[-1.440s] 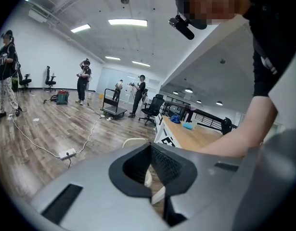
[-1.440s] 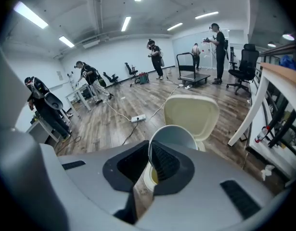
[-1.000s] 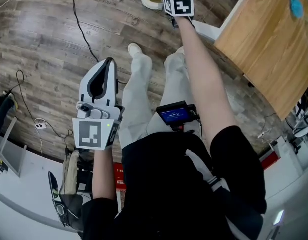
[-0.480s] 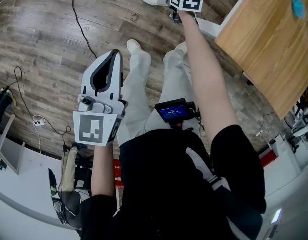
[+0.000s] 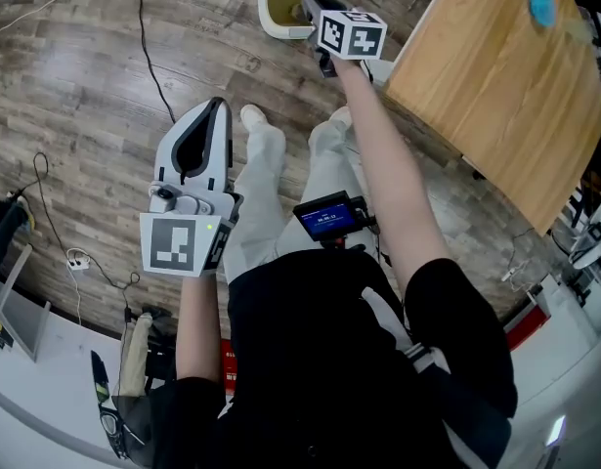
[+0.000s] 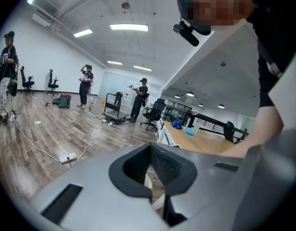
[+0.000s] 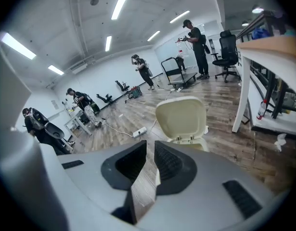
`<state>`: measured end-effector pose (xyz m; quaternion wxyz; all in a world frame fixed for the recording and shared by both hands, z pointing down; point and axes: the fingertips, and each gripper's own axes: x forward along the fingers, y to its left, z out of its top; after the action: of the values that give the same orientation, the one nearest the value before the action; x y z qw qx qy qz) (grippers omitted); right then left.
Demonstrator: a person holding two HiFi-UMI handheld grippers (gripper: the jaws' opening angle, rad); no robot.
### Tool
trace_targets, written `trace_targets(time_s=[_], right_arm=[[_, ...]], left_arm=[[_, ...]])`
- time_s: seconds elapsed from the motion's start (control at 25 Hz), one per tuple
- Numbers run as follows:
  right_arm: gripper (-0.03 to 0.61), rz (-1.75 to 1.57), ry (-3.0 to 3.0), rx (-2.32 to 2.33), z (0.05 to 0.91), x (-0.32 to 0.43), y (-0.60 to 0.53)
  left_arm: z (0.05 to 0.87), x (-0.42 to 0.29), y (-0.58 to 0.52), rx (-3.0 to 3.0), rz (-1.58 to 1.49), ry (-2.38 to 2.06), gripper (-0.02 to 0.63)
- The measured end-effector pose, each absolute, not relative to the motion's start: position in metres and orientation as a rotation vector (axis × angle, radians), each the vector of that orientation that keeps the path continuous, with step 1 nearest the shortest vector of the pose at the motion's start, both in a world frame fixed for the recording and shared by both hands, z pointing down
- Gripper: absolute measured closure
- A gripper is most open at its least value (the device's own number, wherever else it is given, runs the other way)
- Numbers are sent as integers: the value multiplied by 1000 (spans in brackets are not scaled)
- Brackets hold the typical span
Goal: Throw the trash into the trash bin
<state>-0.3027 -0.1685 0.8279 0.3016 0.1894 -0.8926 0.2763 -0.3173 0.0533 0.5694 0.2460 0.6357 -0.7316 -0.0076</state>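
Right gripper view alone shows the right tongs (image 7: 150,147) narrowly apart, just opening, empty, with the open-lidded trash bin (image 7: 182,118) just ahead. Left gripper view shows the left tongs (image 6: 149,150) closed, empty.

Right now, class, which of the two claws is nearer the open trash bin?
The right claw, stretched out to the cream trash bin; its jaws have just been opening, nothing between them. The left claw hangs back beside the person's leg.
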Motion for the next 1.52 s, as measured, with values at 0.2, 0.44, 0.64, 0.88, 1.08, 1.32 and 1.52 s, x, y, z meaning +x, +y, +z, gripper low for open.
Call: trace_targets(time_s=[0.2,0.44,0.64,0.88,1.08,1.32,1.52], right_arm=[[572,655,-2615,426,703,-299,-143],[580,430,-2952,292,519,-269,-128],[580,322,-3073,209,423,-224,-88],[580,285,-3096,278,376,-168,-68],[580,278,-3133,356,355,-138,-80],[580,249,-3137,401,350,-131,-95],[581,272,-3138,391,356,-118,-100]], left_arm=[[523,-314,43,1796,-28,-2031,620],[474,-318,-2,1914,-98,-2098,620],[443,-298,-9,2013,-72,-2086,620],[414,-260,4,2113,2,-2035,620],[391,-236,-19,2217,-22,-1993,620],[392,-205,-39,2309,-7,-1908,621],[390,-178,-46,2329,-7,-1872,620]])
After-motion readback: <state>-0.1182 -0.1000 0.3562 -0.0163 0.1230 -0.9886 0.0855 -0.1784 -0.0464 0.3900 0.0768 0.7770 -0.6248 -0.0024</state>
